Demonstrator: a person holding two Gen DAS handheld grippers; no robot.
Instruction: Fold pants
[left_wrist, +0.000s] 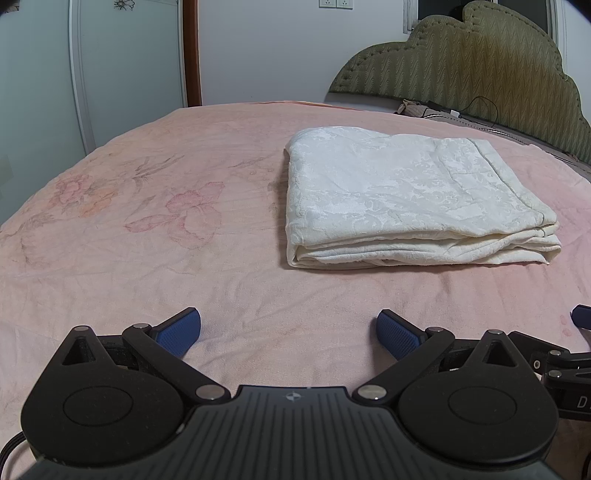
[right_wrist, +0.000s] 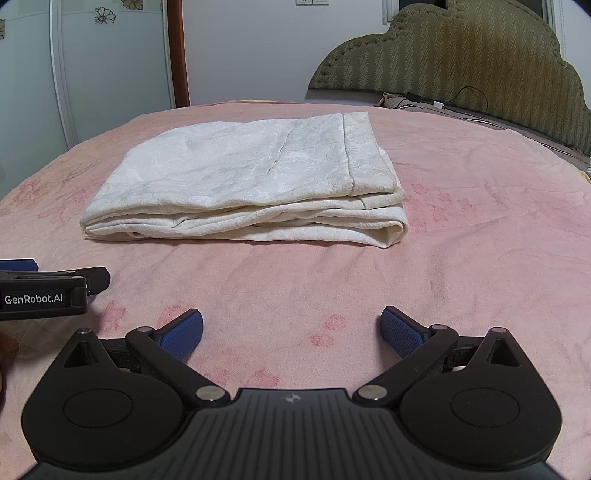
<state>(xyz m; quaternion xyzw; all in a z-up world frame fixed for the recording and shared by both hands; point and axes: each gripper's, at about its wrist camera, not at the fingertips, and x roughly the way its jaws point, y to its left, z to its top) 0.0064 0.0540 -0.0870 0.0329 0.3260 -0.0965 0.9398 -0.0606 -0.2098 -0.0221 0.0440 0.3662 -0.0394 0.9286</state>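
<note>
Pants (right_wrist: 243, 184) folded, lying flat on the bed (right_wrist: 480, 258).
My left gripper (left_wrist: 289, 332) and right gripper (right_wrist: 291, 330): jaws wide, empty, near the pants, not touching.

bed: we see a pink floral sheet (left_wrist: 155, 206) covering it
headboard: olive, quilted, scalloped (left_wrist: 480, 66), far right
wall: plain white, sockets (left_wrist: 336, 3) up top
door: white panel (right_wrist: 110, 55), brown frame (left_wrist: 192, 51)
cable: black (right_wrist: 469, 99), by the headboard
</note>
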